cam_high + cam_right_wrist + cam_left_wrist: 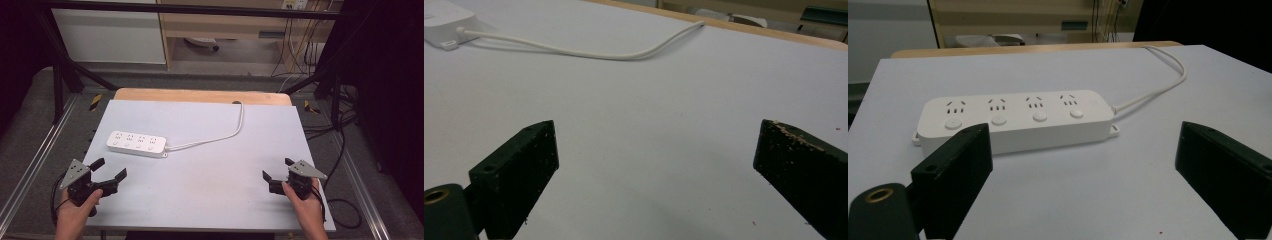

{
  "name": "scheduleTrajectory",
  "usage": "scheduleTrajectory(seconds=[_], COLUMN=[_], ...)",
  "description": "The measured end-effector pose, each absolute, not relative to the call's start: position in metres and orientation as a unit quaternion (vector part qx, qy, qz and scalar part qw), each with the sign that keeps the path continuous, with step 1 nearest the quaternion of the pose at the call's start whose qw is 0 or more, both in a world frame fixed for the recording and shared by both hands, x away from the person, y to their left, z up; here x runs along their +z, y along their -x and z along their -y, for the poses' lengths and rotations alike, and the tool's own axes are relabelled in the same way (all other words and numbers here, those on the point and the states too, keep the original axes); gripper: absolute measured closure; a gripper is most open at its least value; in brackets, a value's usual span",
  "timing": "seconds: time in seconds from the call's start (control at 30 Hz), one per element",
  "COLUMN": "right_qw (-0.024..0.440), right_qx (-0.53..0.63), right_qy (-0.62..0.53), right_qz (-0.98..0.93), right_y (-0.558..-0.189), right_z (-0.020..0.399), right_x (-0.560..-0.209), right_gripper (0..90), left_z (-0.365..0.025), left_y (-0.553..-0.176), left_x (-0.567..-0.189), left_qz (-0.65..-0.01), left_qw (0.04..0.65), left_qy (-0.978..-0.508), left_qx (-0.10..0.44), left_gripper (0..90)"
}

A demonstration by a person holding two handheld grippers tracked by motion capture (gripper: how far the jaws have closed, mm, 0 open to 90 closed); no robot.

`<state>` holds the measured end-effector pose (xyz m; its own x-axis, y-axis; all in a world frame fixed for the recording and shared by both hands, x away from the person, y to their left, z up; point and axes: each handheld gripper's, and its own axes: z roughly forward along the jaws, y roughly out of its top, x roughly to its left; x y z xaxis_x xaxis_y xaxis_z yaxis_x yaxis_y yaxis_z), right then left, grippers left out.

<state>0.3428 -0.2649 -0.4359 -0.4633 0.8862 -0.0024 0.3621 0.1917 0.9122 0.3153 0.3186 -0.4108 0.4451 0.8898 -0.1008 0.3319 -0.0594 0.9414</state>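
At the near edge of the counter [210,200], the left tongs [111,170] sit at the left corner with jaws spread wide and nothing between them. The right tongs [277,169] rest at the right side, likewise gaping and empty (specks of debris cling to one jaw). Farther back, left of centre, lies a white power strip [136,143] flat on the counter, just ahead of the left tongs. Its cord [220,136] curves toward the far edge.
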Motion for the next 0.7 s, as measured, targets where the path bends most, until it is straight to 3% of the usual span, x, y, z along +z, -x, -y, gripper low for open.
scheduleTrajectory(seconds=[0.7], right_qw=[0.284], right_qx=[0.451], right_qy=[-0.44], right_qz=[-0.722], right_y=[-0.3432], right_z=[0.2601], right_x=[-0.4356], right_gripper=[2.9], left_z=[-0.3169], left_y=[-0.3151], left_x=[-0.41], left_qz=[-0.451], left_qw=[0.52], left_qy=[-0.675], left_qx=[0.268], left_gripper=[7.5])
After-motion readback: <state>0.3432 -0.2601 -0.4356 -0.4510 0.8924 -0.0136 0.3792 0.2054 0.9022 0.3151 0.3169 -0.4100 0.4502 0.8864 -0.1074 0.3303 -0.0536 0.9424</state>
